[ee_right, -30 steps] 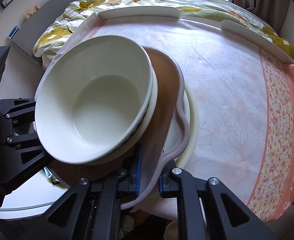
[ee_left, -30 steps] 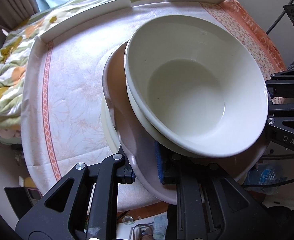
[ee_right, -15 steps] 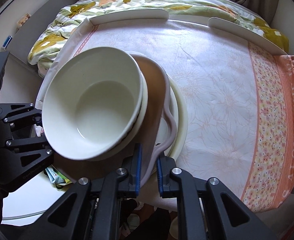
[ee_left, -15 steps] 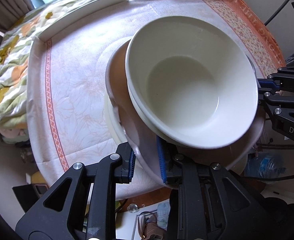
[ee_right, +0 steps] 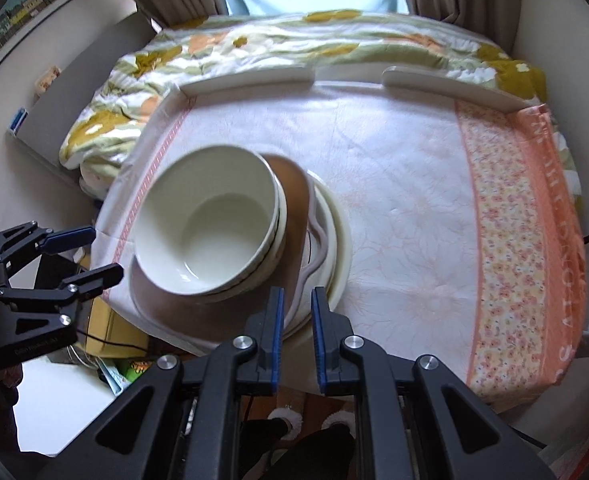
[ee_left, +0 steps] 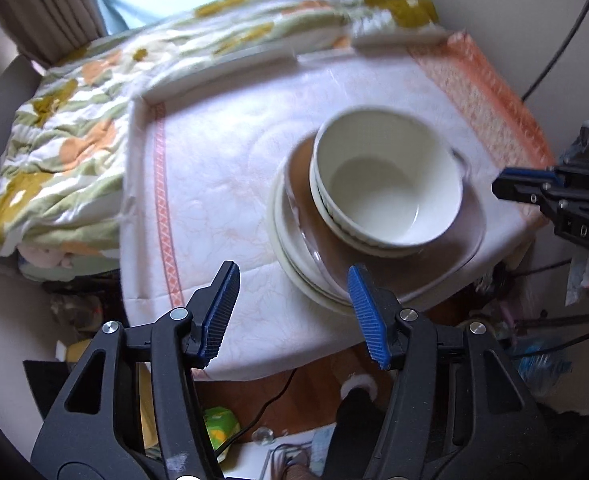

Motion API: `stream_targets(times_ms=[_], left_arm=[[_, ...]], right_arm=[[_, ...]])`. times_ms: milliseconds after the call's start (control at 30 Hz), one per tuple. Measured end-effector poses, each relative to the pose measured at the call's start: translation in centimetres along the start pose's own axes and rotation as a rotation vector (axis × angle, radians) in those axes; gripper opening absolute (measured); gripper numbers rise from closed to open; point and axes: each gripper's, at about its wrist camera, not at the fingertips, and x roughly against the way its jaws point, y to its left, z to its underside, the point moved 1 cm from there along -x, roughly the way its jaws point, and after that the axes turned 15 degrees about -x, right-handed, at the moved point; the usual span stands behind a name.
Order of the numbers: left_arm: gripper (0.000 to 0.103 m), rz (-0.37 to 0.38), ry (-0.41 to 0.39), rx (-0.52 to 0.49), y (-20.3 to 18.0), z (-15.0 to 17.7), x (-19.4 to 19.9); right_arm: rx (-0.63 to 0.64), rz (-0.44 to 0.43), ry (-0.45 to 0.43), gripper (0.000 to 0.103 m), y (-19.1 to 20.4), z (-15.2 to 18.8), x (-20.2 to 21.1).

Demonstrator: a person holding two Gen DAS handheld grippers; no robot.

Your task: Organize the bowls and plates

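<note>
A stack stands at the near edge of the table: two nested white bowls (ee_left: pixel 386 188) (ee_right: pixel 210 232) on a brown square plate (ee_left: pixel 446 248) (ee_right: pixel 294 192), which lies on round cream plates (ee_left: pixel 290 248) (ee_right: pixel 336 248). My left gripper (ee_left: pixel 292 312) is open, pulled back from the stack and empty. My right gripper (ee_right: pixel 297 308) stands just in front of the brown plate's rim, jaws a narrow gap apart and holding nothing. Each gripper also shows in the other's view (ee_left: pixel 534 192) (ee_right: pixel 82 256).
The table carries a white cloth (ee_right: pixel 414 200) with an orange flowered border (ee_right: pixel 510 240) and a raised white rim at the back (ee_right: pixel 446 84). A flowered quilt (ee_left: pixel 78 140) lies behind and to the left. Cables and clutter lie on the floor below.
Both grippers let go of the brown plate and pulled back from the table. The left opened wide; the right opened a little. The stack now rests on the cream plates.
</note>
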Motion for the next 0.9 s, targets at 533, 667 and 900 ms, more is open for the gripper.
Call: stream_targets(times_ms=[533, 667, 900], left_arm=[[0.103, -0.236, -0.621, 0.158, -2.5, -1.3, 20.0], [0.103, -0.26, -0.658, 0.169, -3.9, -1.0, 20.8], [0.103, -0.285, -0.662, 0.184, -4.8, -0.5, 20.9]], right_arm=[[0.004, 0.009, -0.534, 0.103, 2.5, 0.6, 19.2], [-0.027, 0.026, -0.611, 0.103, 1.8, 1.1, 20.7], [-0.033, 0.05, -0.666, 0.103, 1.0, 1.7, 21.4]])
